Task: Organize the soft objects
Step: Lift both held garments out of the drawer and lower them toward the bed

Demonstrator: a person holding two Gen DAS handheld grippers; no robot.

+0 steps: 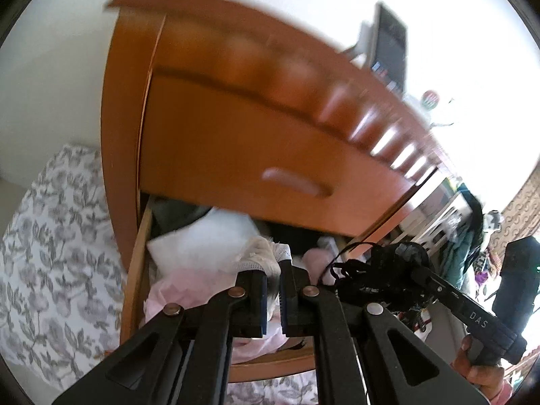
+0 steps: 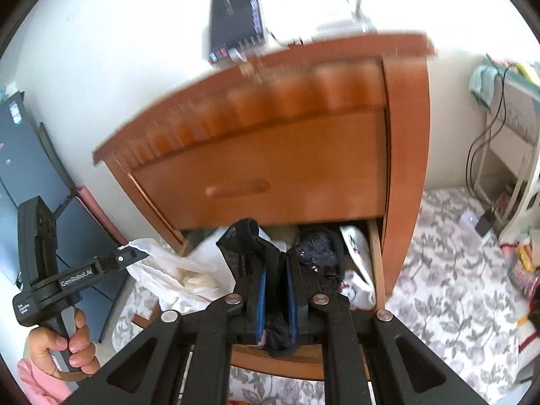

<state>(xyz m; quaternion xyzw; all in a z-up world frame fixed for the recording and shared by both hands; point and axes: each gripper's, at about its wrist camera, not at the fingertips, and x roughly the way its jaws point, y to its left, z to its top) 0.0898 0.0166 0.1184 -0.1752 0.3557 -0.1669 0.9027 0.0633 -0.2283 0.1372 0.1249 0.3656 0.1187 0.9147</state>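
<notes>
Clamping a black sock (image 2: 246, 256) lengthwise, right tool (image 2: 276, 290); left tool (image 1: 274, 290) pinches white lace (image 1: 266, 256).

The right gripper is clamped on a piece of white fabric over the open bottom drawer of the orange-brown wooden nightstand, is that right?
Not quite: the fabric is black, not white. In the right wrist view the right gripper is shut on a black fabric piece, over the open bottom drawer of the orange-brown wooden nightstand.
</notes>
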